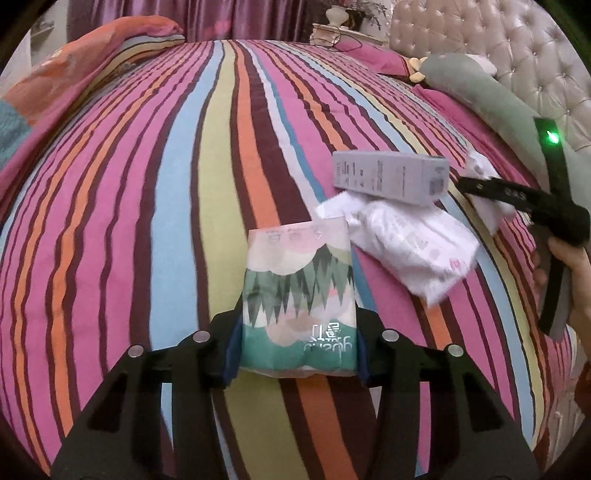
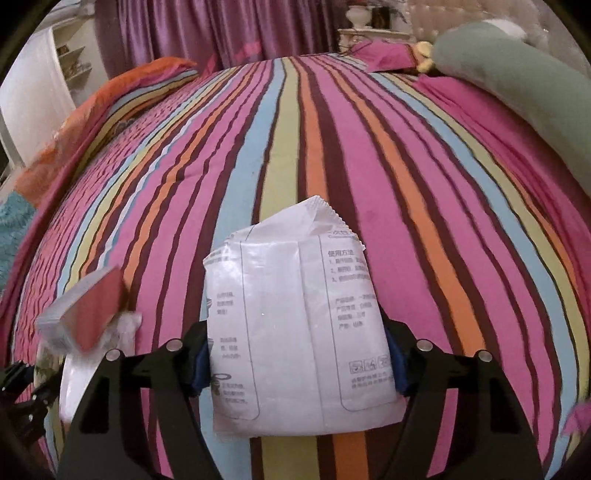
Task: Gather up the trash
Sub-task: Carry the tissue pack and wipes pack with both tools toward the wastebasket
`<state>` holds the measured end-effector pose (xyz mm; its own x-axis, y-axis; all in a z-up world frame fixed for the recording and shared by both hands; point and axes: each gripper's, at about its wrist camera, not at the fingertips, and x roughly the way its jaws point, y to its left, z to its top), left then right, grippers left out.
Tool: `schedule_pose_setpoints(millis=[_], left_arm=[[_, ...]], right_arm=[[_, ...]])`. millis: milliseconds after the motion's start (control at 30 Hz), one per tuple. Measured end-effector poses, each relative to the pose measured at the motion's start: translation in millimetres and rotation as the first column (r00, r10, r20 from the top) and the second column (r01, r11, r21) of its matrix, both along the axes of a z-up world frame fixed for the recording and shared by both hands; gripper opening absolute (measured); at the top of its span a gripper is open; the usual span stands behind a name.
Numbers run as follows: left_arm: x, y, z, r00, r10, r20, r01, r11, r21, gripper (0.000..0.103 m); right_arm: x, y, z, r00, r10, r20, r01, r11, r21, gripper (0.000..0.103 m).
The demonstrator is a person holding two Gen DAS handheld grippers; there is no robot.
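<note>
1. My left tongs (image 1: 297, 354) are clamped on a green tissue pack (image 1: 297, 299); the blue pads press its two sides near its lower end, and the pack stands up between them over the bed (image 1: 147, 184).
2. My right tongs (image 2: 299, 365) are clamped on a white pouch (image 2: 295, 332) with printed text; it stands upright between the pads, its crimped top edge pointing to the far side.
3. In the left view, a grey box (image 1: 388, 177) lies to the right of and beyond the green pack, resting on top of a white packet (image 1: 413, 243), which lies on the striped bedcover.
4. The white packet's near corner comes just beside the green pack's upper right corner; I cannot tell whether they touch.
5. In the left view the other gripper shows at the right edge as a black frame with a green light, held by a hand (image 1: 569, 269); more white material sits under it, too blurred to name.
6. In the right view the grey box (image 2: 85, 314) shows at the near left with a red end face, blurred, on white packaging.
7. At the far right of the bed lie a green bolster (image 1: 480, 88) and a pink pillow (image 1: 373, 59), against a tufted headboard (image 1: 498, 40).
8. A folded orange quilt (image 1: 92, 62) sits at the far left, with purple curtains (image 2: 221, 29) behind the bed.
</note>
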<state>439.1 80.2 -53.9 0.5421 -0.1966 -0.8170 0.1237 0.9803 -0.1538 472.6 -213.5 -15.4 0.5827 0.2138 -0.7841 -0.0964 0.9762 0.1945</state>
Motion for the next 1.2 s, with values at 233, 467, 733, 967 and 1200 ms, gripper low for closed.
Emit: schedule_pose_setpoints(millis=[233,467,733,967,1200], left_arm=[[-49.6,4.9,5.5,0.999,0.03,-0.014,-0.03,1.0,-0.005,0.046],[-107.8,2.1,5.6,0.999,0.029,-0.028,-0.029,1.0,0.005,0.046],[-164.9,3.7,7.9,0.999,0.038,-0.037,-0.039,0.999,-0.01,0.046],[-209.2,3.4,12.5,0.999,0.036,-0.033,-0.036,0.999,-0.009,0.046],[-251.0,-4.1,14.7,0.999,0.016,-0.031,-0.016,1.0,-0.013,0.046]], right_arm=[[-74.3,-11.4,9.4,1.0,-0.024,-0.006,0.025,0.999,0.043,0.068],[-142.0,-14.6,3.9,0.998,-0.045,-0.047,0.05,0.993,0.106,0.068],[-191.2,-6.7,13.5,0.998,-0.043,-0.039,0.048,0.989,0.14,0.068],[-229.7,-2.7,22.7,1.0,-0.026,-0.015,0.028,0.988,0.154,0.068],[-279.8,-0.9,25.7,1.0,-0.017,-0.003,0.017,0.985,0.171,0.068]])
